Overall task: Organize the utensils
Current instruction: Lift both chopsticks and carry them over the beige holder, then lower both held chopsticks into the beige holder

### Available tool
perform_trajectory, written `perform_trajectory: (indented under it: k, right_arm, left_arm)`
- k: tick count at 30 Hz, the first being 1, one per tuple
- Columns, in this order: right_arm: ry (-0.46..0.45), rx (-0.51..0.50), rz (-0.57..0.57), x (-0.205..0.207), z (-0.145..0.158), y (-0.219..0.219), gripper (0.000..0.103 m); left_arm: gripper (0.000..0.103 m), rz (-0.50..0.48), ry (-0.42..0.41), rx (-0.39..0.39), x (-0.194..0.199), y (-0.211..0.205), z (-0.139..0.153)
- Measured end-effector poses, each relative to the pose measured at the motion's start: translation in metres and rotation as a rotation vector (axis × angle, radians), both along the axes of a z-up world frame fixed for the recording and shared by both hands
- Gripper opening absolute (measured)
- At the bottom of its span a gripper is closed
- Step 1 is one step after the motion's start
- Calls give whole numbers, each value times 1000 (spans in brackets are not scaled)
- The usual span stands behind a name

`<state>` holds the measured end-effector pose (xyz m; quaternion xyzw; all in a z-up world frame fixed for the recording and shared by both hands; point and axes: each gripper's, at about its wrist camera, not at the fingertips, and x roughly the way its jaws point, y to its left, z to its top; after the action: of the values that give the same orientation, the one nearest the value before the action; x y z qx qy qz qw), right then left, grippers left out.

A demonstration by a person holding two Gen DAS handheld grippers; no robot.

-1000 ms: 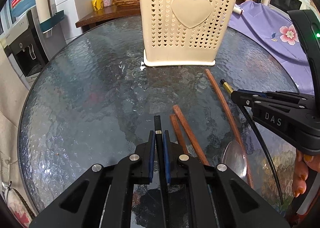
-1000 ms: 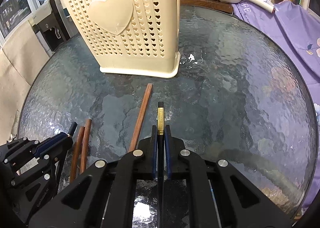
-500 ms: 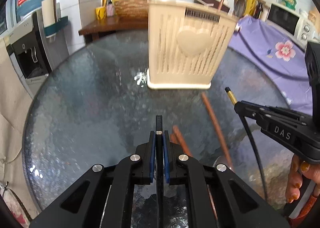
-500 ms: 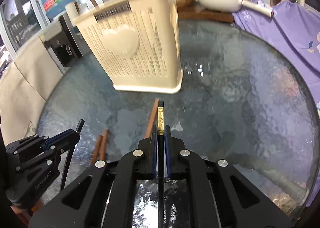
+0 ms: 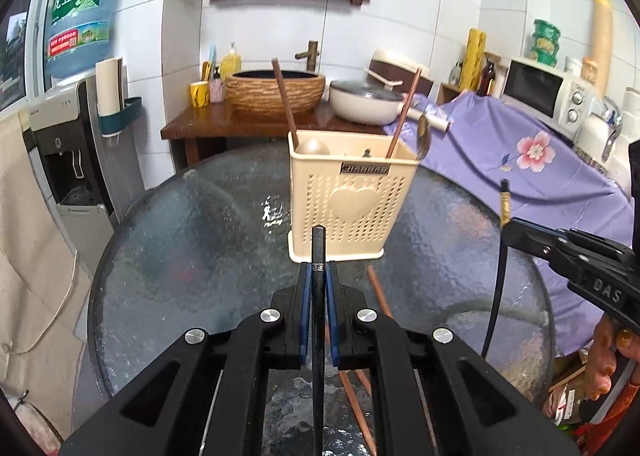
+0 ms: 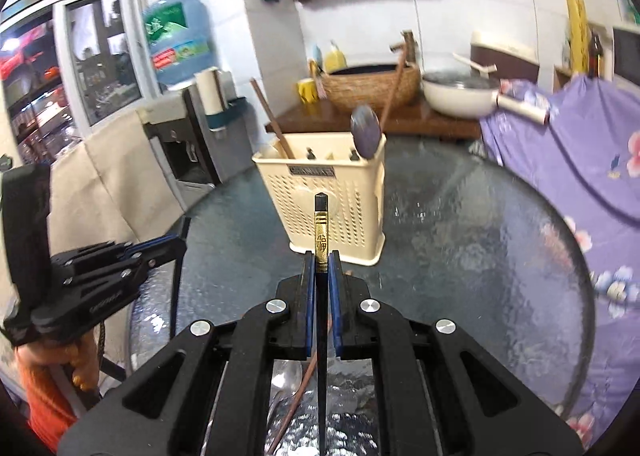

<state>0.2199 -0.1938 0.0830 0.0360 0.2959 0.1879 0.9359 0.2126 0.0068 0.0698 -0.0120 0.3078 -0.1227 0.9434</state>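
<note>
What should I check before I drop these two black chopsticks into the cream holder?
1. Left tongs shut on a black chopstick: ok.
2. Right tongs shut on the gold-banded chopstick: ok.
3. Cream holder upright on the glass table: ok.
4. Free slot in the holder: cannot tell.
5. Chopsticks above the holder's opening: not ok, both are short of it.

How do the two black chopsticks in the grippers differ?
The chopstick in the right gripper has a gold band below its tip; the chopstick in the left gripper shows a plain black end. Both are dark, square-ended, clamped between blue pads, raised above the glass table and pointing toward the cream utensil holder.
</note>
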Motion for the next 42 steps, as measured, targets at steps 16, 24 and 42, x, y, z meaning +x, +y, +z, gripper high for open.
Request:
perform_trajectory:
  k: [16,24,42]
  right_arm:
    - [-71,-4,32,-36,30,1,7]
    - [-87,-25,26,-33,33,4,7]
    - [-101,6,59,-13,58,9,7]
  left_arm:
    - [7,-13,-74,-5,-20,3,26]
    - [7,-10,-82,-11,-18,4,28]
    - [7,-41,-126,-13,-8,-1,50]
